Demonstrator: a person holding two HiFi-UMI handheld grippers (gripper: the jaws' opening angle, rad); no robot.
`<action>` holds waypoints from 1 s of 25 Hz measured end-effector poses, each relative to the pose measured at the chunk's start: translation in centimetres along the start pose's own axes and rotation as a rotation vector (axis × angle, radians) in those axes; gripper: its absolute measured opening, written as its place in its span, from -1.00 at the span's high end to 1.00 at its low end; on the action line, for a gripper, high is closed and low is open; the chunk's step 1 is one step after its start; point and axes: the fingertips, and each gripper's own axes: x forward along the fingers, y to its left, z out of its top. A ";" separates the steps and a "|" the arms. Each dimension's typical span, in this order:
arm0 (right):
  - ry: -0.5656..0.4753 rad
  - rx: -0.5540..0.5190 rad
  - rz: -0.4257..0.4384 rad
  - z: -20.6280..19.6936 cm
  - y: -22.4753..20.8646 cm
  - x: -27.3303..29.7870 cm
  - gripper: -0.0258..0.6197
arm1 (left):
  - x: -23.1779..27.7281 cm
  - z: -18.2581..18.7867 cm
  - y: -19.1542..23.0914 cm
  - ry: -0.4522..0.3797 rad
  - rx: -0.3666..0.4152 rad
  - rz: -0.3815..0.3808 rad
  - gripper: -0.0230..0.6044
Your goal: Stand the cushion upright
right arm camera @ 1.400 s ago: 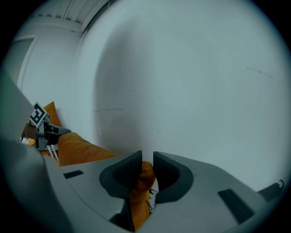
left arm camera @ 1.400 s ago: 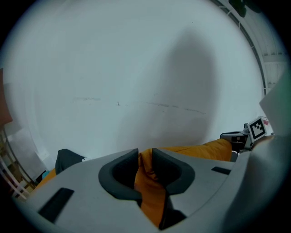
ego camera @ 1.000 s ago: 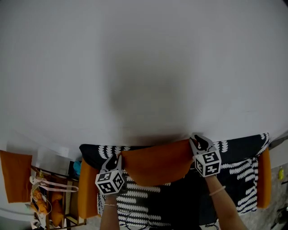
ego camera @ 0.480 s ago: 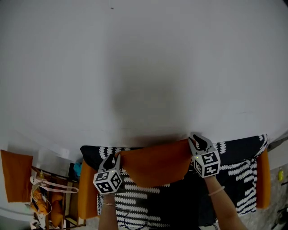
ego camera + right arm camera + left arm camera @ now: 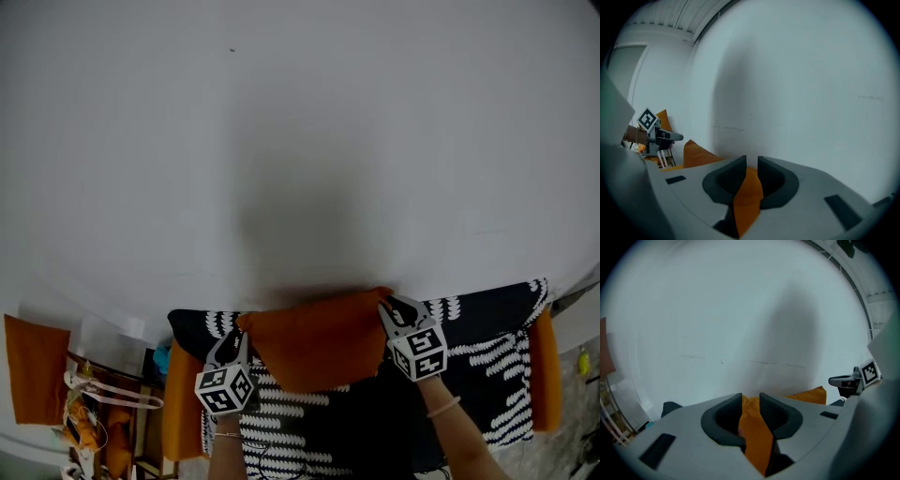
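We face a broad white wall (image 5: 300, 141) that fills most of the head view. A soft grey shadow sits at its centre.

Below it, along the bottom of that view, runs a sofa (image 5: 478, 356) under a black cover printed with white leaf shapes. An orange end cushion (image 5: 183, 398) stands at each of its two ends.

In the middle, in front of the sofa's back, is the cushion (image 5: 319, 342) we are to stand up. It is plain orange and hangs stretched between our two tools. Its long axis runs side to side, from one tool to the other. Its top edge lies along the line where the wall meets the sofa, and its body sags down to a rounded point over the seat. We cannot tell whether it touches the wall.

The left gripper (image 5: 234, 342) pinches the cushion's upper left corner. Its own view shows a fold of orange fabric pressed between the two dark pads. These jaws have just been closing, with the fabric between them.

The right gripper (image 5: 389, 317) pinches the upper right corner in the same way. Its jaws have also just been closing on a fold of orange cloth.

Both hands are equally near, one at each end of the top edge, and the cushion's bulk lies below and between the jaws. We judge that the next move is to lower the bottom edge onto the seat while the top edge leans back.
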 end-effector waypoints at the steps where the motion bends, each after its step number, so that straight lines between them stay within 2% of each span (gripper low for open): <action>1: 0.001 0.002 0.005 -0.2 0.3 -0.3 0.67 | -0.3 -0.1 -0.2 -0.003 0.001 0.005 0.53; 6: -0.005 0.006 0.024 -0.1 1.9 -2.5 0.70 | -2.5 0.0 -1.6 -0.017 0.009 0.001 0.60; 11: -0.004 -0.003 0.060 0.0 3.9 -4.6 0.71 | -4.7 0.0 -3.2 -0.030 0.049 0.007 0.71; 14: -0.008 -0.011 0.072 0.3 5.1 -5.9 0.74 | -6.0 -0.1 -4.3 -0.031 0.073 -0.002 0.71; 25: -0.067 0.002 0.049 2.0 6.9 -11.8 0.88 | -11.6 0.6 -8.6 -0.076 0.074 -0.030 0.82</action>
